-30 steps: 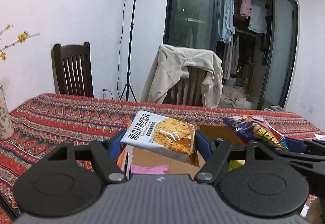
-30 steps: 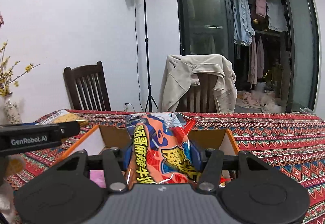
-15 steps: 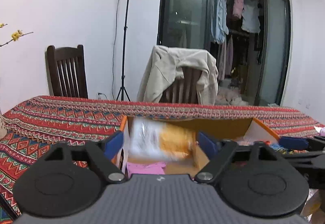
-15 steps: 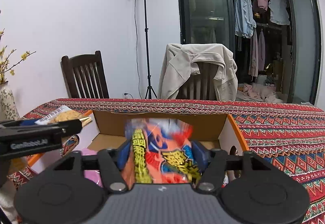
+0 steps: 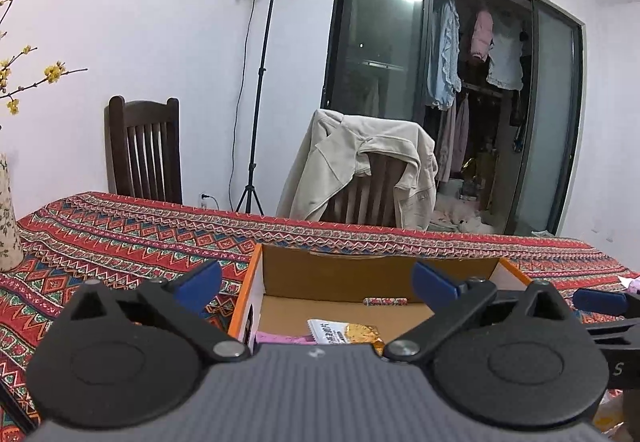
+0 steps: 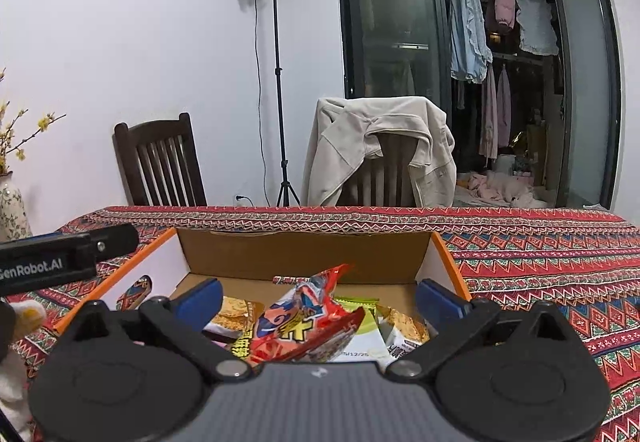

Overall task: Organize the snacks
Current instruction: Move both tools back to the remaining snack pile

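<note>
A worktop (image 6: 540, 254) draped in a red patterned cloth fills the lower half of both wrist views, with two wooden chairs behind it: a bare one (image 6: 160, 161) at about 10 o'clock and one hung with a beige jacket (image 6: 376, 149) near 12 o'clock. A light stand (image 6: 276, 81) rises between them against the white wall. On the cloth sits an open cardboard box (image 6: 304, 254) with orange-edged flaps. Inside it lie the snacks: a red and orange packet (image 6: 304, 326) on top of the pile, a white pack of golden crisps (image 5: 346, 332) beside it toward 9 o'clock, and a brown-printed pack (image 6: 400, 330) toward 3 o'clock. The left tongs (image 5: 316, 282) hang above the box, blue tips spread wide and gripping nothing. The right tongs (image 6: 318, 300) hover just over the red packet, likewise spread wide, their tips clear of it on either side.
</note>
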A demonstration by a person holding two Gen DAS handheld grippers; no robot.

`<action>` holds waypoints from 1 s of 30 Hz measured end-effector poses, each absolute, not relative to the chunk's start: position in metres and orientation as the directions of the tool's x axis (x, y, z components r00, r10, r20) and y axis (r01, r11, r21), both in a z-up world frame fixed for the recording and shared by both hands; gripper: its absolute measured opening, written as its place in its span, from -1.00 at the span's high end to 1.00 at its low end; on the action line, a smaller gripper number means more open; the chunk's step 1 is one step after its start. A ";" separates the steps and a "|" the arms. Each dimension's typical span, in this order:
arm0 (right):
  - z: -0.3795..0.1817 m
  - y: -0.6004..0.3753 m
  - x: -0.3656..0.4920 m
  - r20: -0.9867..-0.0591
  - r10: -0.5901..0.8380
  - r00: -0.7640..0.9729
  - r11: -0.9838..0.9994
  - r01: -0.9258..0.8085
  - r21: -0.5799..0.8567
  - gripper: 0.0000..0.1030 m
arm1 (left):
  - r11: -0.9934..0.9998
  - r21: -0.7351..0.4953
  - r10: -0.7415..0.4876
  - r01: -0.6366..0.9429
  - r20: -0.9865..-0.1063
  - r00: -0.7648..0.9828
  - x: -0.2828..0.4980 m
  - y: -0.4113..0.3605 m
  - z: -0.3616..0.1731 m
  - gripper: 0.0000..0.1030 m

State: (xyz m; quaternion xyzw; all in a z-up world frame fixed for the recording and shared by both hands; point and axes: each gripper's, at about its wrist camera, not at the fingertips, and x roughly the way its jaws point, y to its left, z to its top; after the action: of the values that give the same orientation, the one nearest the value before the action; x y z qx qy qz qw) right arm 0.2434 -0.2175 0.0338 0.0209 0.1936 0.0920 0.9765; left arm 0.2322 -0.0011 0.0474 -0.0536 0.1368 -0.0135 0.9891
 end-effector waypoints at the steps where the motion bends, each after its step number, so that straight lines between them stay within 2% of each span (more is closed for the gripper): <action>1: 0.035 -0.217 0.242 -0.372 0.187 0.909 0.982 -0.171 0.074 -1.00 | 0.994 -0.112 -0.044 0.015 -0.265 0.963 0.231 0.000 0.048 -1.00; 16: 0.065 -0.214 0.203 -0.343 0.171 0.924 0.985 -0.165 0.045 -1.00 | 0.989 -0.145 -0.061 0.024 -0.261 0.963 0.203 0.002 0.085 -1.00; 30: 0.068 -0.217 0.119 -0.342 0.172 0.924 0.984 -0.174 0.026 -1.00 | 0.992 -0.128 -0.050 0.013 -0.287 0.957 0.135 0.014 0.086 -1.00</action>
State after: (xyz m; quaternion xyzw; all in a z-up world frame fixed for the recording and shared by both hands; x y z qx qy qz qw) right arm 0.1188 -0.2171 0.0682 -0.0024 0.1744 0.0882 0.9807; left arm 0.1349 0.0139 0.0862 -0.0626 0.1464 -0.0159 0.9871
